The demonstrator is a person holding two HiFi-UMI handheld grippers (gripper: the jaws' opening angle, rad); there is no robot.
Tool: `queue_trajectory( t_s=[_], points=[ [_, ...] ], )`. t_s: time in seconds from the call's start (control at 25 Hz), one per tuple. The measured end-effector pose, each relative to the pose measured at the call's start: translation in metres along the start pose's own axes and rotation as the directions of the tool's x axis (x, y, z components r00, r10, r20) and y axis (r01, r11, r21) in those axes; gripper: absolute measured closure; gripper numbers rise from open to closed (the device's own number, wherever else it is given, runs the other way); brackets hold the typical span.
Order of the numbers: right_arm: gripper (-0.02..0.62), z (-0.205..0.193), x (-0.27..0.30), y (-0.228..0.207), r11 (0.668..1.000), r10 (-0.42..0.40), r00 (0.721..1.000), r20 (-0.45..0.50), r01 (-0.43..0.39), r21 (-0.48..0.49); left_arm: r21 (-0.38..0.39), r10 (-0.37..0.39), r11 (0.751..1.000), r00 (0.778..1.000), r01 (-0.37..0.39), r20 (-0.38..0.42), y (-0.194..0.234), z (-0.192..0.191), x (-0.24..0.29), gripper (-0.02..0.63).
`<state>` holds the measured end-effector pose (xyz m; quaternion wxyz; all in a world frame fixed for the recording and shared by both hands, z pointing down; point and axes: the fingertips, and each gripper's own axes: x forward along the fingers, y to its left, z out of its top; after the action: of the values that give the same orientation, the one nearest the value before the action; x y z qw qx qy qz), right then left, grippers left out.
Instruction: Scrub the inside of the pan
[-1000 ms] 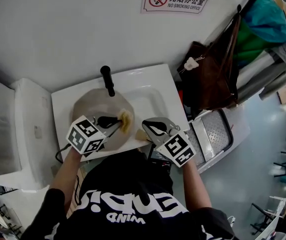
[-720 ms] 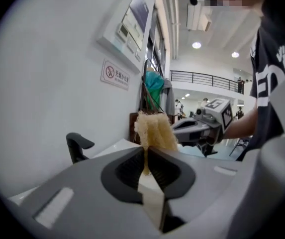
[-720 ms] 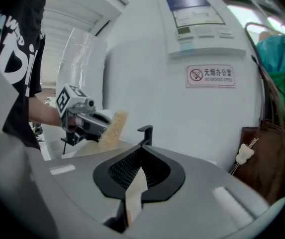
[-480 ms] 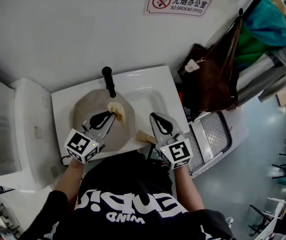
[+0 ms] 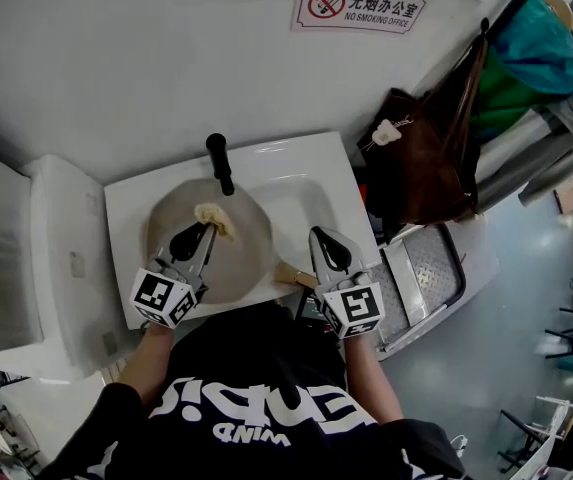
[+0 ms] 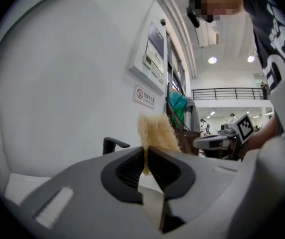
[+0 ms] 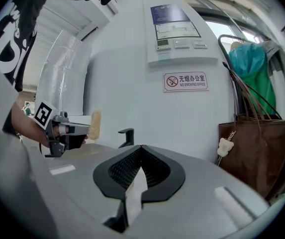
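Note:
A round grey-brown pan (image 5: 228,260) lies in the white sink (image 5: 306,173). My left gripper (image 5: 201,230) reaches over the pan from its near side, shut on a yellowish scrub pad (image 5: 213,218) that rests at the pan's far middle. In the left gripper view the scrub pad (image 6: 154,132) sticks up from the closed left gripper (image 6: 146,158). My right gripper (image 5: 324,238) is shut at the pan's right, above the sink rim, with nothing showing between its jaws (image 7: 141,151). A tan handle (image 5: 288,271) pokes out from the pan's right edge beneath that gripper.
A black faucet (image 5: 218,160) stands at the sink's back edge, just beyond the pan. A brown bag (image 5: 426,158) hangs at the right against the wall, with green and teal cloth (image 5: 526,58) above it. A no-smoking sign (image 5: 358,5) is on the wall.
The left gripper has swung the scrub pad from the pan's right side to its far middle. The right gripper has turned to point away from me and shifted slightly right.

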<state>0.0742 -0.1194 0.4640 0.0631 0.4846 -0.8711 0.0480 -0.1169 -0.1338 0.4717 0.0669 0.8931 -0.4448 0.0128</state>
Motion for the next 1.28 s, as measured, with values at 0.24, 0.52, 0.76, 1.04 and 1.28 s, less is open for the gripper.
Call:
queue_trajectory(
  t_s=[0.24,0.52,0.76,1.04,1.28],
  points=[
    [0.586,0.0,-0.001,-0.003,1.0,0.001,1.0,0.0,-0.001,0.018,-0.009,0.032,0.999,0.999,-0.032,-0.017,0.006,-0.008,-0.004,0.583],
    [0.586,-0.001,-0.003,0.0,1.0,0.012,1.0,0.001,-0.012,0.02,-0.018,0.041,0.999,0.998,-0.041,-0.041,0.004,-0.015,-0.004,0.583],
    [0.586,-0.004,-0.004,0.003,1.0,0.022,1.0,-0.009,-0.022,0.018,-0.025,0.058,0.998,0.997,-0.06,-0.054,0.008,-0.017,-0.005,0.583],
    [0.586,-0.001,-0.004,0.005,0.999,0.032,0.999,0.001,-0.032,0.018,-0.03,0.067,0.997,0.995,-0.069,-0.071,0.009,-0.02,-0.007,0.584],
    [0.586,-0.003,-0.002,0.007,0.999,0.046,0.999,-0.006,-0.046,0.008,-0.03,0.075,0.997,0.994,-0.077,-0.074,0.01,-0.021,-0.008,0.583]
  ],
)
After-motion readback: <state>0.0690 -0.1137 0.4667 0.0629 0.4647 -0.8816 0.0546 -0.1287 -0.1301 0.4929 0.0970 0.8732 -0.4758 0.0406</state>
